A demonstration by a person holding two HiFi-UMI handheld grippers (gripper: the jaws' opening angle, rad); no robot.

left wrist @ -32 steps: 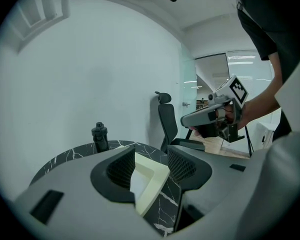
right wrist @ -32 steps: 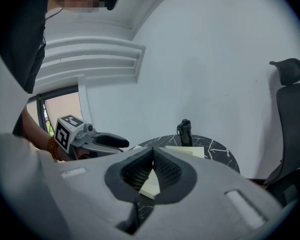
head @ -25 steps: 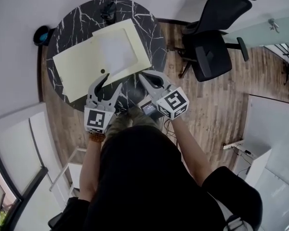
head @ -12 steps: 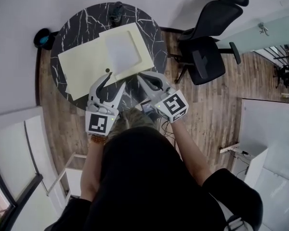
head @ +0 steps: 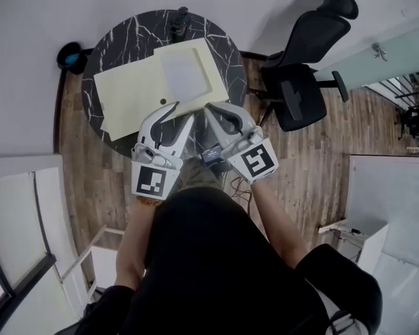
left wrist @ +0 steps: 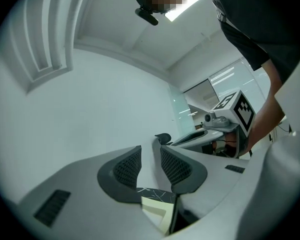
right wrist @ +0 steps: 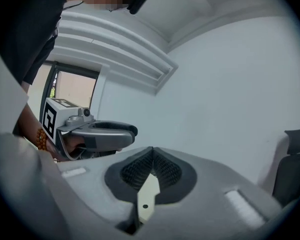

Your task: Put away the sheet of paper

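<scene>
A pale yellow folder lies open on the round black marble table. A white sheet of paper rests on its right flap. My left gripper hovers over the folder's near edge beside a small black dot. Its jaws are closing, with a gap still between the pads and nothing in it; folder and table show below. My right gripper sits at the flap's near edge. In the right gripper view it is shut, a yellow strip of the flap between the pads.
A black office chair stands right of the table on the wooden floor. A small dark object sits at the table's far edge. A round black thing lies on the floor at the left. White furniture lines the lower left.
The head view has shifted, so table and folder sit a little further right and down. Both grippers stay at the folder's near edge and now stand closer together.
</scene>
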